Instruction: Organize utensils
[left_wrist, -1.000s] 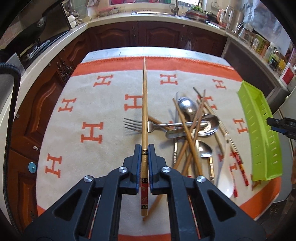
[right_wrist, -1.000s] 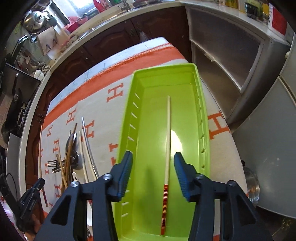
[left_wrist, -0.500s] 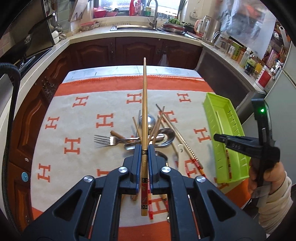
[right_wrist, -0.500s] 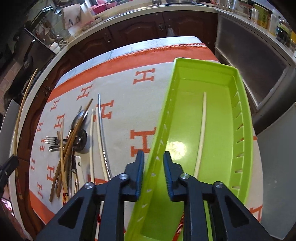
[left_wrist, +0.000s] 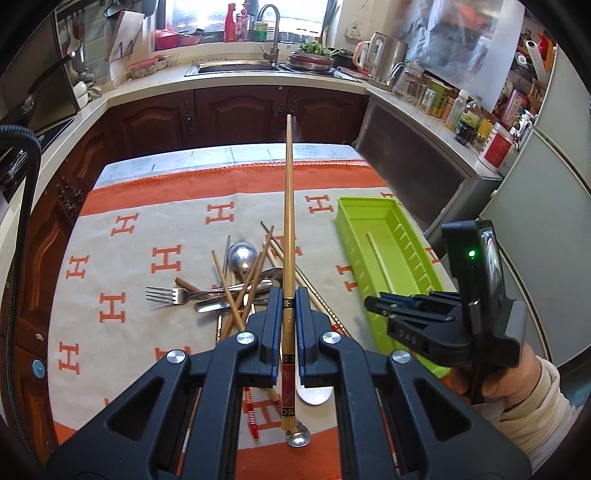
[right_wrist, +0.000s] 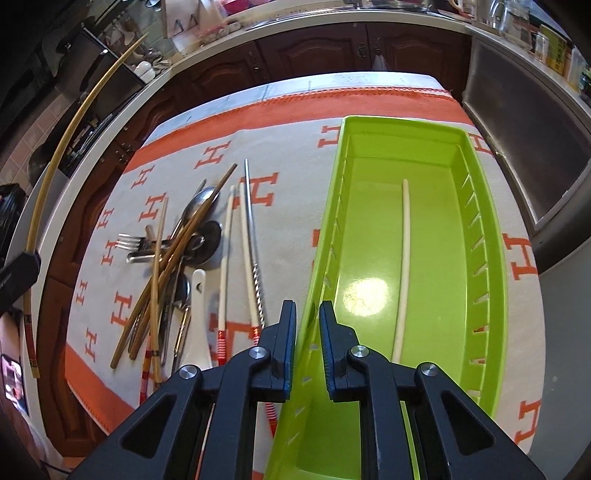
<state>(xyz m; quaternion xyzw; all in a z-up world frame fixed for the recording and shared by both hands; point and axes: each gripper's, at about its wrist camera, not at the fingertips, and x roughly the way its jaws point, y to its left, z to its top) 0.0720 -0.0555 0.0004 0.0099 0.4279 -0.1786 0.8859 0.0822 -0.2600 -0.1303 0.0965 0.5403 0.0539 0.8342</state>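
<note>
My left gripper (left_wrist: 287, 295) is shut on a wooden chopstick (left_wrist: 289, 229) with a red decorated end, held high above the table and pointing away. Below it lies a pile of utensils (left_wrist: 240, 284): a fork (left_wrist: 173, 294), spoons and wooden chopsticks. My right gripper (right_wrist: 307, 314) is shut on the left wall of the green tray (right_wrist: 476, 236), which holds one white chopstick (right_wrist: 405, 251). The right gripper also shows in the left wrist view (left_wrist: 376, 303) at the tray's near end (left_wrist: 373, 221). The held chopstick shows at far left in the right wrist view (right_wrist: 62, 147).
The table carries a white cloth with orange H marks (left_wrist: 118, 258). White red-ended chopsticks (right_wrist: 226, 258), a metal chopstick (right_wrist: 252, 221) and a white ceramic spoon (right_wrist: 197, 295) lie between pile and tray. Kitchen counters (left_wrist: 236, 79) and dark cabinets surround the table; a fridge (left_wrist: 546, 229) stands right.
My left gripper rose and pulled back with the chopstick, so the table looks smaller. My right gripper closed from open onto the tray's left wall.
</note>
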